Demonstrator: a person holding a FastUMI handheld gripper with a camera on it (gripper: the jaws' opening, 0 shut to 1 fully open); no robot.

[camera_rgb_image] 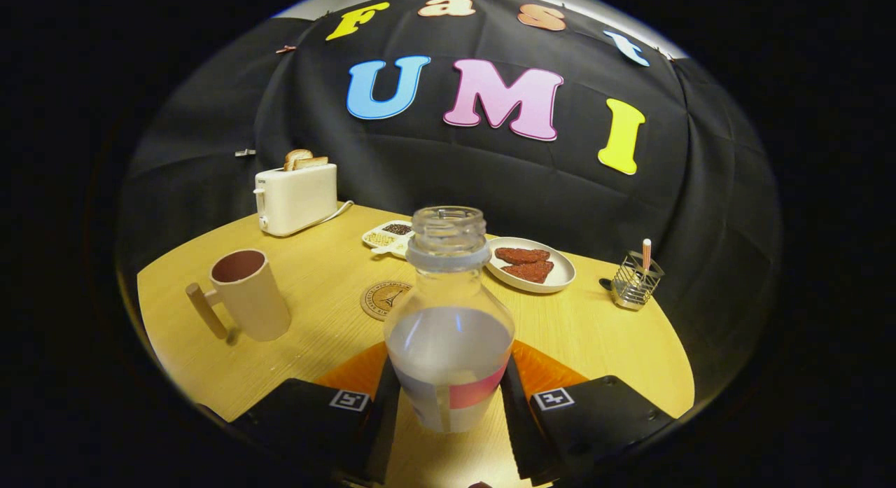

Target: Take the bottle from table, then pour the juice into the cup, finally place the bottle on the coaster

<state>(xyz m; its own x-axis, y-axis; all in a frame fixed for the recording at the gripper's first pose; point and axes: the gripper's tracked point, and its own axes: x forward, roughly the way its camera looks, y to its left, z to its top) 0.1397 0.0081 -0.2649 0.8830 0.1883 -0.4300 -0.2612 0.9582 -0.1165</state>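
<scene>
A clear uncapped bottle (449,320) with pale liquid up to about half its height stands upright between my fingers (383,404). Both fingers press on its lower body, so the gripper (448,404) is shut on it. A beige cup (246,293) with a wooden handle stands on the table to the left, beyond the fingers. A round wooden coaster (381,299) lies on the table just behind the bottle, partly hidden by it. Whether the bottle's base touches the table I cannot tell.
A white toaster (294,197) with bread slices stands at the back left. A divided snack tray (388,237) and a white plate (560,276) with dark red pieces lie behind the bottle. A wire holder (635,281) stands at the right.
</scene>
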